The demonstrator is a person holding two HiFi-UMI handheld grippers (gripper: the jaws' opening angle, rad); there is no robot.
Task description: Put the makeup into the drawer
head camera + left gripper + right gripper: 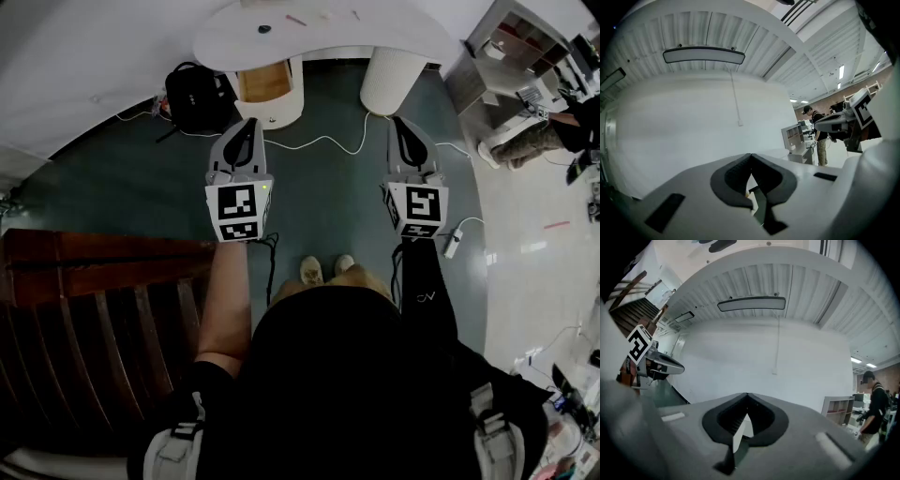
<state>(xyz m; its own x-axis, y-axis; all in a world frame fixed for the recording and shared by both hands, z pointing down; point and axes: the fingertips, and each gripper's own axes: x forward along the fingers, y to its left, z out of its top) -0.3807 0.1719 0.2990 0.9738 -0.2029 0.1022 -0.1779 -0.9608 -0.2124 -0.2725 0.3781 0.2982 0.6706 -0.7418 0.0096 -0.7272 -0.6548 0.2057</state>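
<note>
The makeup is taken to be the few small things lying on the white surface (403, 33) at the far edge of the head view: a thin pinkish stick (296, 19) and a dark round piece (264, 29). They are too small for more to be made out. Such pieces are judged light, stiff and smooth, so they may roll or slip. The stick would best be pinched across its middle, the round piece across its width.

Under the surface, a wood-lined drawer (265, 82) is seen open. Nothing can be made out inside it, though its depth is partly hidden.

The left claw (248, 124) and right claw (401, 122) are held level and side by side, well apart from the surface, over the floor (319, 197). In each gripper view the jaws are pressed together at the tips, and nothing is pinched between them. The task is judged not yet begun: the surface must first be approached and a claw spread.

A black bag (192, 94) sits beside the drawer, and a white cable (319, 142) runs across the floor, where it could be tripped on.
</note>
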